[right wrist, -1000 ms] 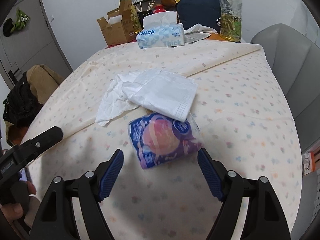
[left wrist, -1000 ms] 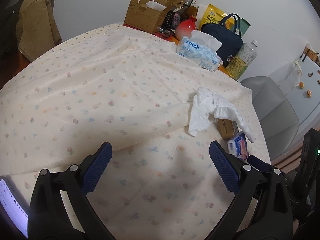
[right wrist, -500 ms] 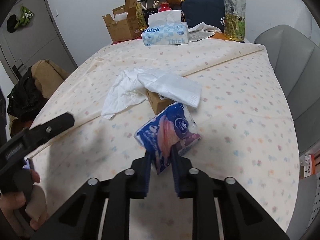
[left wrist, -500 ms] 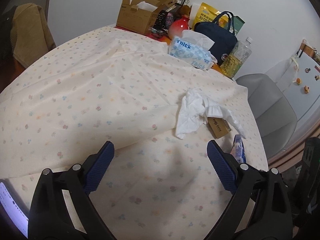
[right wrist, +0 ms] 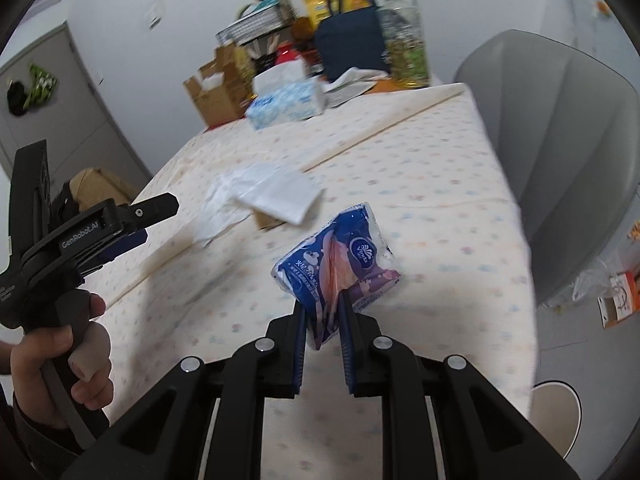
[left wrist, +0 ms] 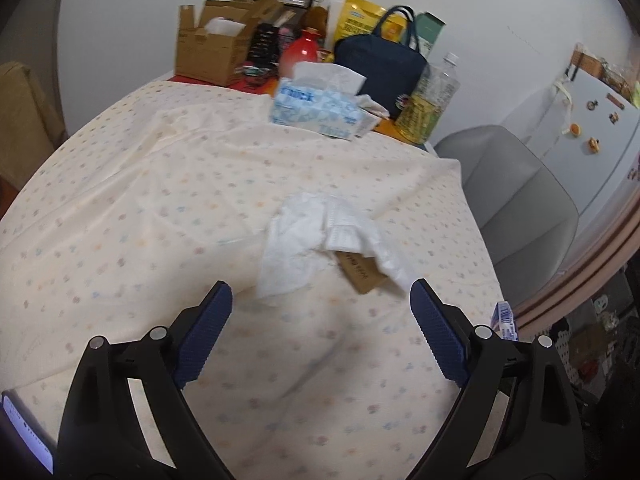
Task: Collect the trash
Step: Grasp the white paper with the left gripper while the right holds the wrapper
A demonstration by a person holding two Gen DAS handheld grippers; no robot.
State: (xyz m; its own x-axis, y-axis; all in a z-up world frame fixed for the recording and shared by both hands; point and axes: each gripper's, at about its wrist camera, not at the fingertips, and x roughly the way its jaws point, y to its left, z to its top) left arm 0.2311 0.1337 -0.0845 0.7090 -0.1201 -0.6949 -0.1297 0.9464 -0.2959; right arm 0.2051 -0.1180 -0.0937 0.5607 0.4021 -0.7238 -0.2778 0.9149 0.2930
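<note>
While the right tongs (right wrist: pixel 323 334) pinch a blue tissue pack (right wrist: pixel 334 266), the left tongs (left wrist: pixel 322 336) are spread wide, closing slightly, holding nothing.

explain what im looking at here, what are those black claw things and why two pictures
The black claws are hand-held grippers; a person carries one in each hand, each with a camera looking along its two fingers. One picture is from the left gripper, whose jaws stand wide, closing slightly, with nothing between them. The other is from the right gripper, shut on a blue tissue packet lifted off the flowered tablecloth. It also shows the person's hand holding the left one. On the cloth lie crumpled white tissues partly covering a small brown box.
</note>
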